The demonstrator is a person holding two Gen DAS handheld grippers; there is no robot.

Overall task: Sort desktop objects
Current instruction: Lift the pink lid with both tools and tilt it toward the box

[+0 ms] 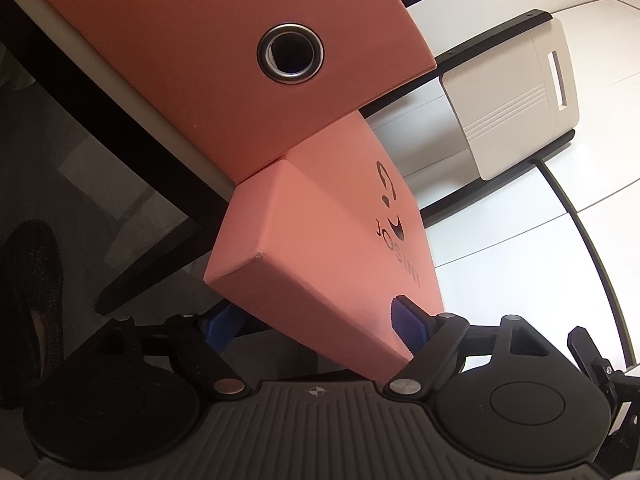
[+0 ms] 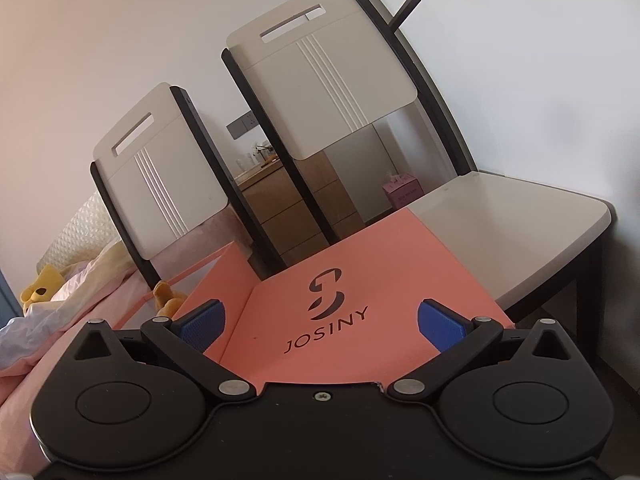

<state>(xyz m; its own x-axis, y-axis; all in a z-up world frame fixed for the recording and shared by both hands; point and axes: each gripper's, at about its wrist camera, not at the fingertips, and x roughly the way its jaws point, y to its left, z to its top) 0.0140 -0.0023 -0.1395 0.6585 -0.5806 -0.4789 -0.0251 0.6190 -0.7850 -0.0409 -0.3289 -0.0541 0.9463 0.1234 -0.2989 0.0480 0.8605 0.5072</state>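
Straddling the pink box lid (image 1: 320, 248) at six o'clock, the left gripper (image 1: 316, 328) stands spread, its blue pads (image 1: 408, 320) flanking a corner, seemingly letting go beneath the pink box (image 1: 224, 60) at twelve. Opposite, the right gripper (image 2: 320, 320), also spread, hovers over the "JOSINY" logo (image 2: 326, 312), chairs (image 2: 328, 72) beyond.

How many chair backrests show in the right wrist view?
2: a nearer backrest upper centre, above its cream seat, and a farther backrest to its left. More chairs may sit outside the frame.
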